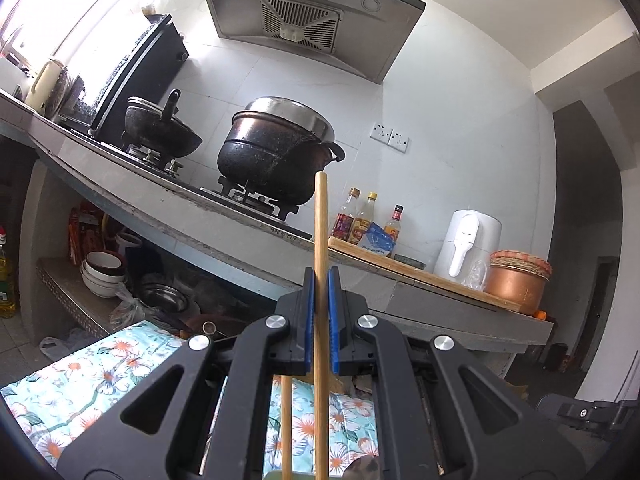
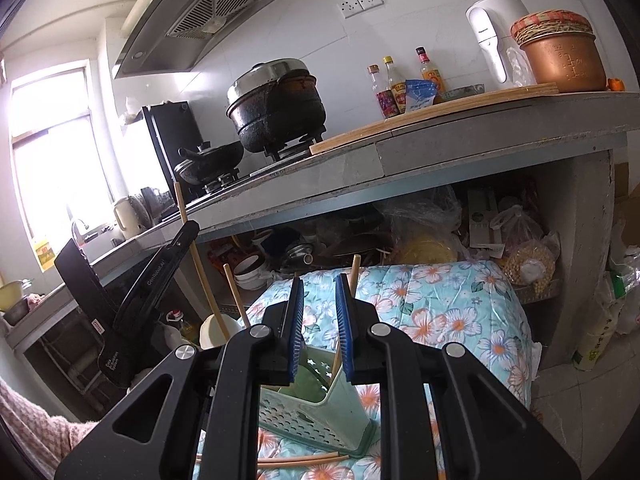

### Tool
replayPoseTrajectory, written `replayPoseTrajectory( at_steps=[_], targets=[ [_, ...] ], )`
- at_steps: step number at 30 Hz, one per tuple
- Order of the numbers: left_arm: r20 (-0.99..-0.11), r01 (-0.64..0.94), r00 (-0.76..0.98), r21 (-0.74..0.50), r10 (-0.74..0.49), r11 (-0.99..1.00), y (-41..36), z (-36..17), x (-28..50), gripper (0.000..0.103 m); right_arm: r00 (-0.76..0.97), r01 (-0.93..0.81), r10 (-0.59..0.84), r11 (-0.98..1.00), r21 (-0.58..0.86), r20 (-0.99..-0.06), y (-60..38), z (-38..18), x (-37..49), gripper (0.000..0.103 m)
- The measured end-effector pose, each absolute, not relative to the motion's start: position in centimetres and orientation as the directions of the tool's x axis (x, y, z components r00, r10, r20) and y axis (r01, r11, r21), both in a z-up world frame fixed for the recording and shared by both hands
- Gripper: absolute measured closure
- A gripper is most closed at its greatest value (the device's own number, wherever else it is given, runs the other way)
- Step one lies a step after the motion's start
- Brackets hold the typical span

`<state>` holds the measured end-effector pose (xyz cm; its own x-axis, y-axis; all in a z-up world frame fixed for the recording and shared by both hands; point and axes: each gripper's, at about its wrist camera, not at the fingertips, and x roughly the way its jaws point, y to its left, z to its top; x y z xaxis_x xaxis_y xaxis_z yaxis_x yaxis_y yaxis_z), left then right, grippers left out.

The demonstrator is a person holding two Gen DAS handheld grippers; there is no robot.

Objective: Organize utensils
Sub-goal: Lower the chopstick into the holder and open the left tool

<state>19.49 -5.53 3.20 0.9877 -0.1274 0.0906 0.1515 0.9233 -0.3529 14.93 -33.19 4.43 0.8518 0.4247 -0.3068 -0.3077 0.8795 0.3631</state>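
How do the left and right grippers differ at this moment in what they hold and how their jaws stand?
The left gripper is clamped on an upright wooden chopstick between its blue pads; the right gripper holds nothing. The left's jaws are nearly together on the stick, while the right's stand slightly apart with a visible gap. The right hovers over the green utensil holder on the floral cloth. Both share the black frame and blue pads.

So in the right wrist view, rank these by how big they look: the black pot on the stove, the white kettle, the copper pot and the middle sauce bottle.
1. Black pot.
2. Copper pot and white kettle: look alike in size, so unranked.
3. Middle sauce bottle.
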Motion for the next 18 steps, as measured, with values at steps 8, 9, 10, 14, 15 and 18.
replayPoseTrajectory(
  at_steps=[8,9,10,14,15,18],
  targets=[
    [0.026,0.215,0.975,-0.354,-0.221,0.910,-5.6,3.1,18.4,0.094,0.852,-0.292,0.420,0.877,0.382,-0.312,-33.4,4.1,14.5,0.086],
    [0.014,0.224,0.972,-0.352,-0.234,0.909,-5.7,3.0,18.2,0.088,0.852,-0.292,0.421,0.876,0.384,-0.313,-33.4,4.1,14.4,0.086],
    [0.003,0.233,0.969,-0.352,-0.248,0.907,-5.7,3.0,18.0,0.082,0.852,-0.290,0.419,0.877,0.384,-0.314,-33.4,4.1,14.2,0.086],
    [-0.006,0.251,0.963,-0.344,-0.269,0.905,-5.4,3.4,16.7,0.064,0.855,-0.283,0.412,0.880,0.382,-0.316,-33.4,4.2,13.2,0.086],
    [-0.003,0.254,0.962,-0.341,-0.271,0.905,-5.4,3.6,16.3,0.059,0.856,-0.279,0.407,0.882,0.379,-0.319,-33.5,4.2,12.9,0.086],
    [0.012,0.276,0.958,-0.309,-0.287,0.910,-5.0,4.5,14.7,0.050,0.856,-0.267,0.402,0.883,0.387,-0.326,-33.8,3.9,11.8,0.086]
  ],
)
